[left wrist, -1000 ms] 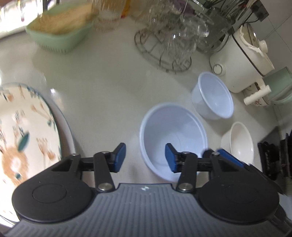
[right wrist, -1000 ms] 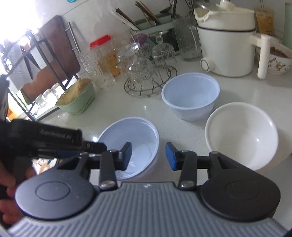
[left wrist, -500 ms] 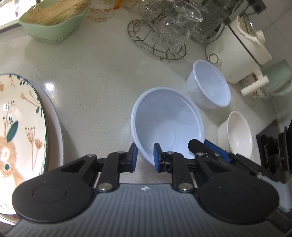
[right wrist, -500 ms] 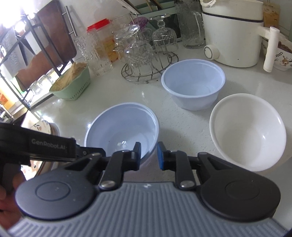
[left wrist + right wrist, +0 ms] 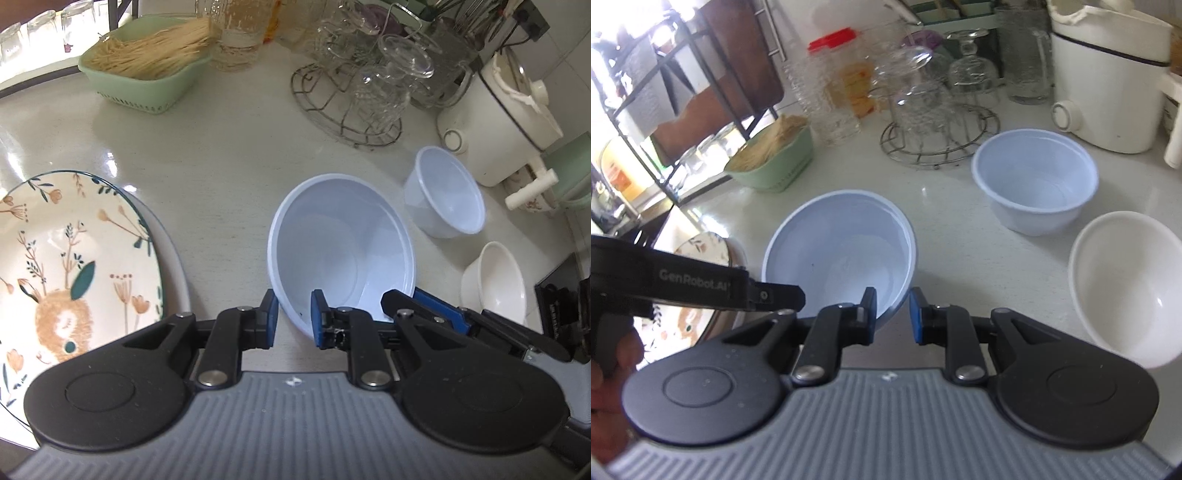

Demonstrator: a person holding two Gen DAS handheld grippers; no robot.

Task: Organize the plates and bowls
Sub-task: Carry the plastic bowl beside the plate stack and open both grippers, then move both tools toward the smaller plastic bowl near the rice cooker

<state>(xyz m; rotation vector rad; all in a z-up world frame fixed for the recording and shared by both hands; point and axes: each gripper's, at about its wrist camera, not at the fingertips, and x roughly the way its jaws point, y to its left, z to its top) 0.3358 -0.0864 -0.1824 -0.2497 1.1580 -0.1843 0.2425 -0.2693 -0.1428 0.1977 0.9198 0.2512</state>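
A wide pale blue bowl (image 5: 343, 251) stands tilted on the counter. My left gripper (image 5: 293, 321) is shut on its near rim, one pad inside and one outside. My right gripper (image 5: 893, 312) is shut on the same bowl (image 5: 842, 251) a little further along the rim, and shows in the left wrist view as a blue-padded arm (image 5: 436, 310). A deeper pale blue bowl (image 5: 1034, 181) and a white bowl (image 5: 1126, 288) stand to the right. A floral plate (image 5: 66, 258) lies on a grey plate (image 5: 175, 269) to the left.
At the back stand a green basket of noodles (image 5: 147, 74), a wire rack of upturned glasses (image 5: 354, 107), a red-lidded jar (image 5: 834, 85) and a white cooker (image 5: 498, 122). A black shelf rack (image 5: 665, 92) stands at the far left. A hand (image 5: 605, 373) holds the left gripper.
Both grippers stood open a second ago and have since closed onto the wide bowl's near rim. The bowl now tilts. Both views have shifted slightly.
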